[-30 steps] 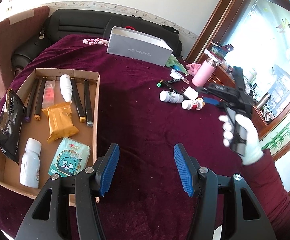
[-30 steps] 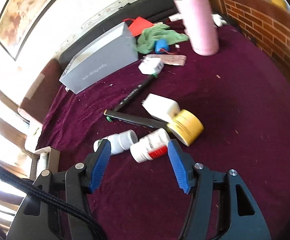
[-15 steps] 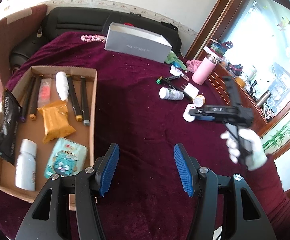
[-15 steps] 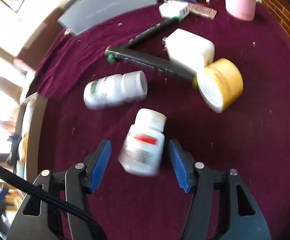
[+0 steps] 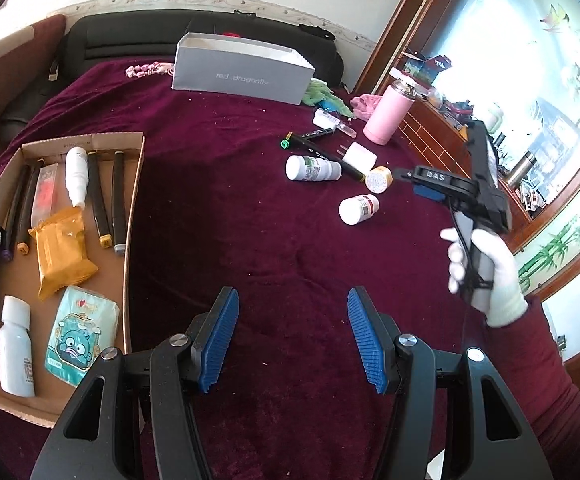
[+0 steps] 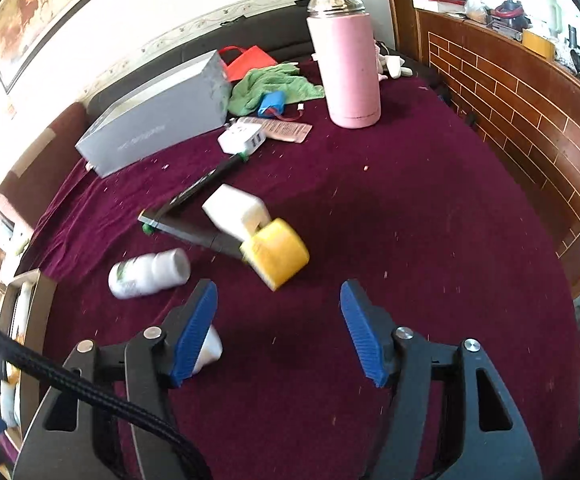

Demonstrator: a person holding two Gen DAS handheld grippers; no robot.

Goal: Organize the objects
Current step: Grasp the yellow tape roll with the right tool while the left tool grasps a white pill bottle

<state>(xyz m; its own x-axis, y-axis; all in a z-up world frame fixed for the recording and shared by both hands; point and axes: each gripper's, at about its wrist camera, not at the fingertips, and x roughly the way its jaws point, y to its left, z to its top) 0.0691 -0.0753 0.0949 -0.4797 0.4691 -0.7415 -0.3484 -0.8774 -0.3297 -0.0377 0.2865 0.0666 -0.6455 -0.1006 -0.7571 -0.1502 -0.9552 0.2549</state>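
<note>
My left gripper (image 5: 292, 340) is open and empty above the maroon cloth, to the right of a cardboard tray (image 5: 133, 208) that holds markers, a white bottle, snack packs and a black pouch. My right gripper (image 6: 277, 332) is open and empty; in the left wrist view it (image 5: 426, 184) hovers to the right of the loose pile. A yellow tape roll (image 6: 275, 254) lies just ahead of it. A white pill bottle with a red label (image 5: 358, 209) lies partly hidden behind its left finger (image 6: 209, 350). Another white bottle (image 6: 149, 274), two black markers (image 6: 193, 234) and a white charger (image 6: 235, 210) lie beyond.
A grey box (image 5: 241, 70) stands at the back of the table. A pink thermos (image 6: 346, 68), a green cloth (image 6: 269, 84), a blue item (image 6: 271, 104) and a white power adapter (image 6: 241, 140) are at the back right. A brick-patterned ledge (image 6: 530, 128) runs along the right.
My right gripper has pulled back and swung right: the red-label bottle that was between its fingers now lies behind the left finger. The left gripper has barely moved.
</note>
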